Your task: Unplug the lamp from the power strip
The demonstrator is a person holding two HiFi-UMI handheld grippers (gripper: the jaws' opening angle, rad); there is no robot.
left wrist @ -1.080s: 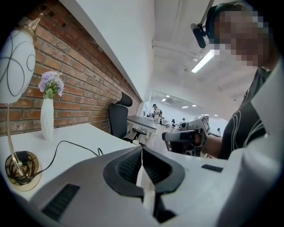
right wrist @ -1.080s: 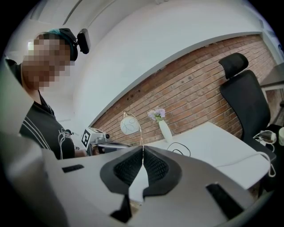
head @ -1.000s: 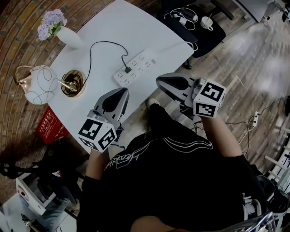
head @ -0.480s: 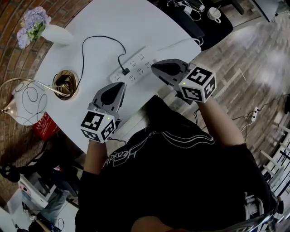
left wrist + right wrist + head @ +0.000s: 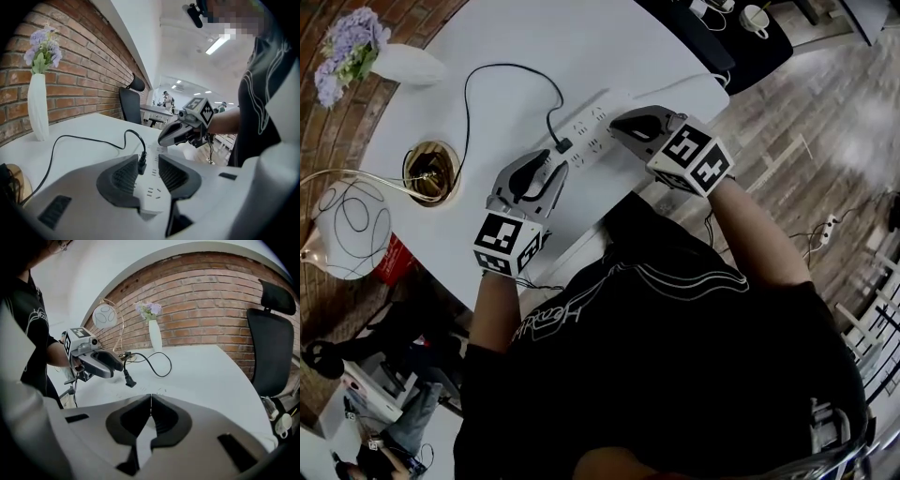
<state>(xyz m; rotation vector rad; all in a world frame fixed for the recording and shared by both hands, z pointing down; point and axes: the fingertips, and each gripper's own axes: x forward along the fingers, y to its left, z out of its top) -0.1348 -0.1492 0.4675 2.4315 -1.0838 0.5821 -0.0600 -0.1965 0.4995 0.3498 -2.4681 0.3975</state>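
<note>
Fingers (image 5: pixel 123 176) of the left gripper (image 5: pixel 150 169) are released and stand apart; they have just been opening. The black plug (image 5: pixel 141 164) shows between them, close to the left pad, but neither pad presses on it. That plug is still seated in the white power strip (image 5: pixel 152 194), which lies under and past the open jaws.

From the head view, the left gripper (image 5: pixel 548 161) reaches over the near edge of the white table (image 5: pixel 562 37) and its tips come up to the plug (image 5: pixel 564 145) from the near left. The power strip (image 5: pixel 592 124) lies slanted near the table's near right corner. The right gripper (image 5: pixel 617 120) hovers over the strip's right part, just beside the left one but apart from it.

In its own view the right gripper (image 5: pixel 151 401) is clenched, its pads meeting along a thin line with nothing between them. Beyond it stand the plug (image 5: pixel 129 379) and the left gripper (image 5: pixel 117 365).

A black cord (image 5: pixel 487 80) loops from the plug across the table to the lamp's gold base (image 5: pixel 431 171) at the left edge. The lamp's round white shade (image 5: pixel 342 225) hangs past that edge. A white vase (image 5: pixel 408 66) with purple flowers (image 5: pixel 342 52) stands at the far left, by the brick wall (image 5: pixel 84 70).
</note>
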